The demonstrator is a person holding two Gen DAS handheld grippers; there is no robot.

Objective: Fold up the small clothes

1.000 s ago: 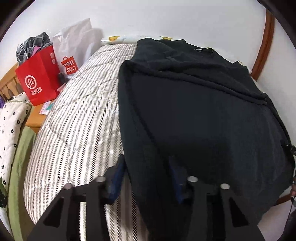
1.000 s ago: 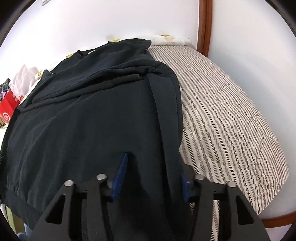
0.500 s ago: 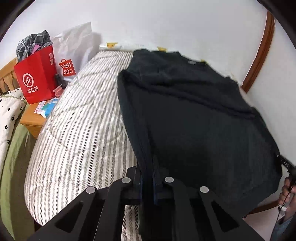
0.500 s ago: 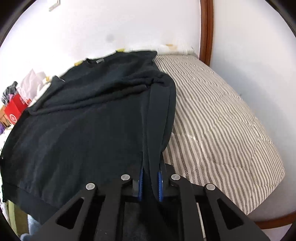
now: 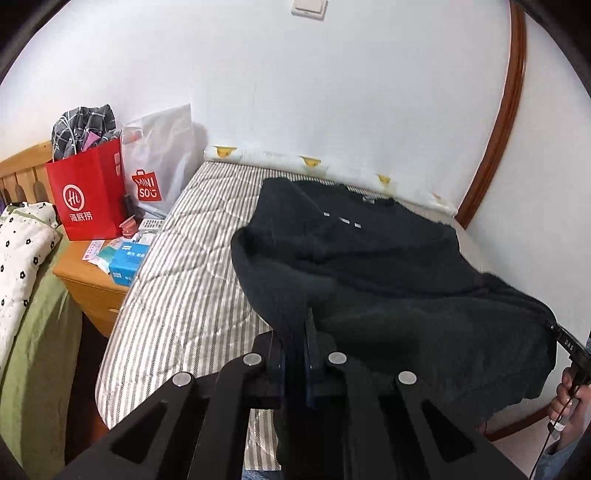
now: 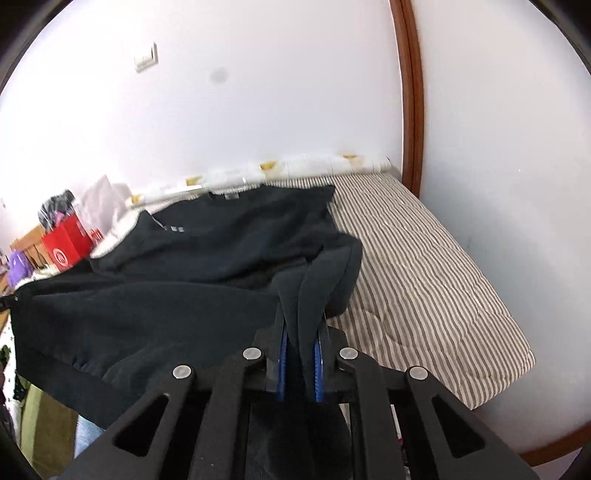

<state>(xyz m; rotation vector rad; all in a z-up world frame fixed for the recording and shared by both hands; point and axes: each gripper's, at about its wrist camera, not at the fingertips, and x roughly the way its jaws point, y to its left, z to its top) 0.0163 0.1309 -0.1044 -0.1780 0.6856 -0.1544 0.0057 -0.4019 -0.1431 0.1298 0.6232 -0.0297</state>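
Striped mattress (image 6: 424, 266) lies bare right of the sweater (image 6: 221, 258); wall (image 6: 258, 110) blocks behind.

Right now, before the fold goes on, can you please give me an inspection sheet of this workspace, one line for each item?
Surface: striped mattress, bare on both sides of the garment.
Job's things: one black sweatshirt, collar toward the wall, near hem raised off the bed.
Clutter: red paper bag, white Miniso bag and small packets on the wooden nightstand.
Grippers: left gripper shut on the sweatshirt's hem; right gripper shut on the hem at the other corner.
Cables: a thin dark cord near the person's hand, at the picture's right edge.
Surroundings: white walls, brown wooden trim, wall switch.
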